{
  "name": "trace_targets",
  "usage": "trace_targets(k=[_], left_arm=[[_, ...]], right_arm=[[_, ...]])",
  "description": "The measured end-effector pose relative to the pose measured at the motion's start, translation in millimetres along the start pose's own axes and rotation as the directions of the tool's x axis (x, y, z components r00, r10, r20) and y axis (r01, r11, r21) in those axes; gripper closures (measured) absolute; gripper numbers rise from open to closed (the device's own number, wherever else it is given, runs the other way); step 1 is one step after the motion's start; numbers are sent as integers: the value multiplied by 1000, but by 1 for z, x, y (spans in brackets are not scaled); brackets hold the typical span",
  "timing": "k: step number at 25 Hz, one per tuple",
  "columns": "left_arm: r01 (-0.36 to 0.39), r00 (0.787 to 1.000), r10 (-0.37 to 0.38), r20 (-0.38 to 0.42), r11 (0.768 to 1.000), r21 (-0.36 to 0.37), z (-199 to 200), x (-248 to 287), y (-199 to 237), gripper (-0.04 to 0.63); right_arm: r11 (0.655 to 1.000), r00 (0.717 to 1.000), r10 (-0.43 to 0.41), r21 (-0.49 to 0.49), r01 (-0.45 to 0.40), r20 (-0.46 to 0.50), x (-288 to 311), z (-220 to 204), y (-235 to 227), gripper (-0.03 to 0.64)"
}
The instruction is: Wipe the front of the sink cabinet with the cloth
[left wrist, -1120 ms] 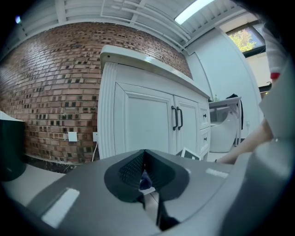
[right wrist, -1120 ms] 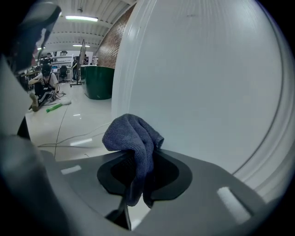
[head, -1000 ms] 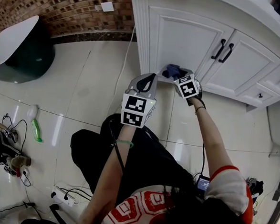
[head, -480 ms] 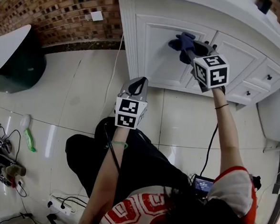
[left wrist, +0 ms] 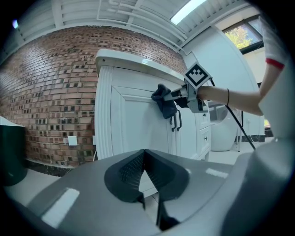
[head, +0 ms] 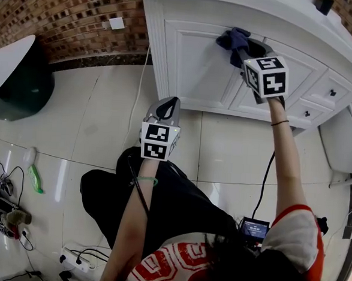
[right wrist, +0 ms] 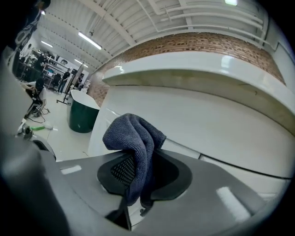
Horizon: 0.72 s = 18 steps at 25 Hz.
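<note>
Blue cloth [head: 232,39] pinched in right gripper [head: 243,50] at top edge of sink cabinet [head: 193,66] (left gripper [head: 167,108] pressed together)

Over the last second the right tongs [head: 241,46] climbed the front of the sink cabinet [head: 193,72], dragging the cloth [head: 233,39] from the foot of the door [head: 200,63], up past its middle, to its top edge just under the countertop [head: 245,5].
</note>
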<state>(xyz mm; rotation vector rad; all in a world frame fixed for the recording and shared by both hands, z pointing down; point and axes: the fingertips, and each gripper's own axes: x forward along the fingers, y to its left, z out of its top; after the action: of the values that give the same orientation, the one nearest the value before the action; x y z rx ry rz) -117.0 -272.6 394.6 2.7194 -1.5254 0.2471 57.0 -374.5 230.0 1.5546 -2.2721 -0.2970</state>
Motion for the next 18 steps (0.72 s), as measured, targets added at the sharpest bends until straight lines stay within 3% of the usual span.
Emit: trace_targets(k=[9,18], left_arm=[[2,1000,-2,-12,1000,3,-1,0,-1,595],[3,1000,-3,-23,1000,2,-3,1,-2,595]], right_arm=[[999,987,9,32,-4,-160,19,-94,36,538],[991,937,68,133,-24,-344,45,-218,83,538]])
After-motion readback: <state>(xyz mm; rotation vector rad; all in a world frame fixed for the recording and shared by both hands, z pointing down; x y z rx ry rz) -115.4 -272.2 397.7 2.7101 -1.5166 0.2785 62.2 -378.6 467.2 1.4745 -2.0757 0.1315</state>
